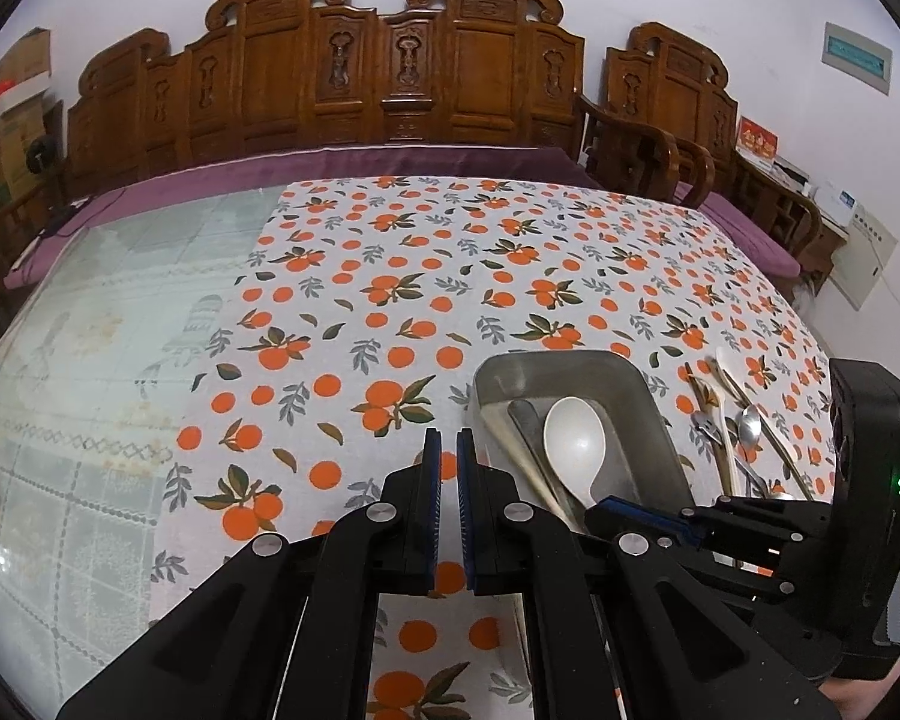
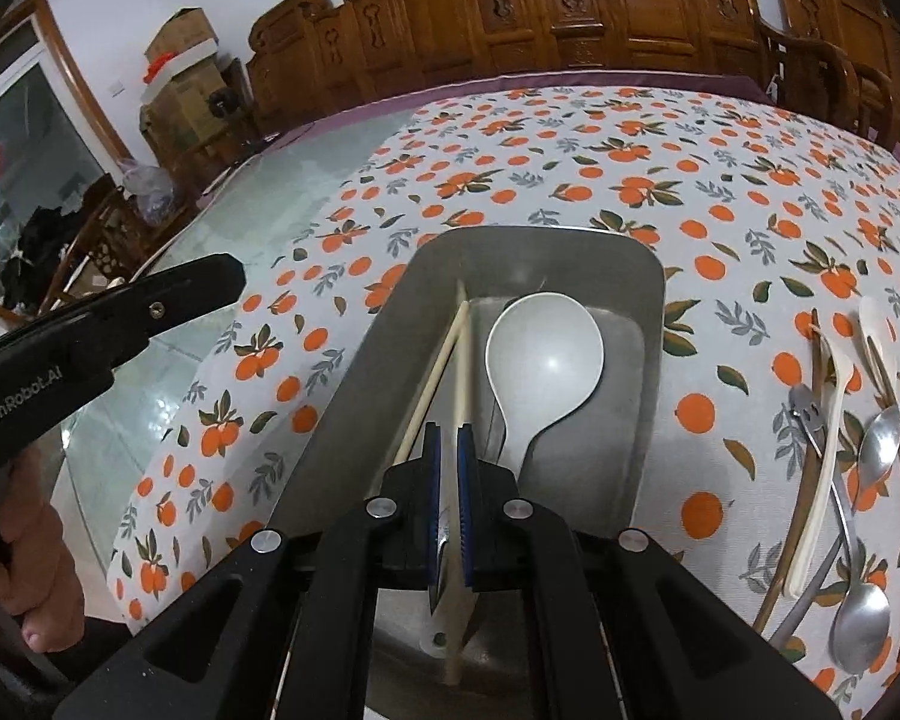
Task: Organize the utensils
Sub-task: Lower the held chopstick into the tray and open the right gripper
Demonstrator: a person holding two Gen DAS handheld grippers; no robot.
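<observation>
While right gripper [image 2: 448,450] pinches a chopstick [image 2: 463,360], metal tray [image 2: 354,396] holds white spoon [image 2: 543,354], left gripper [image 1: 448,450] nearly closed, empty.

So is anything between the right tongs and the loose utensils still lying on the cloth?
Nothing visible blocks them. The right tongs sit over the metal tray, closed around a chopstick. The loose utensils lie on bare tablecloth to the tray's right, past its rim.

Even indoor light, strong fisheye bulge
</observation>
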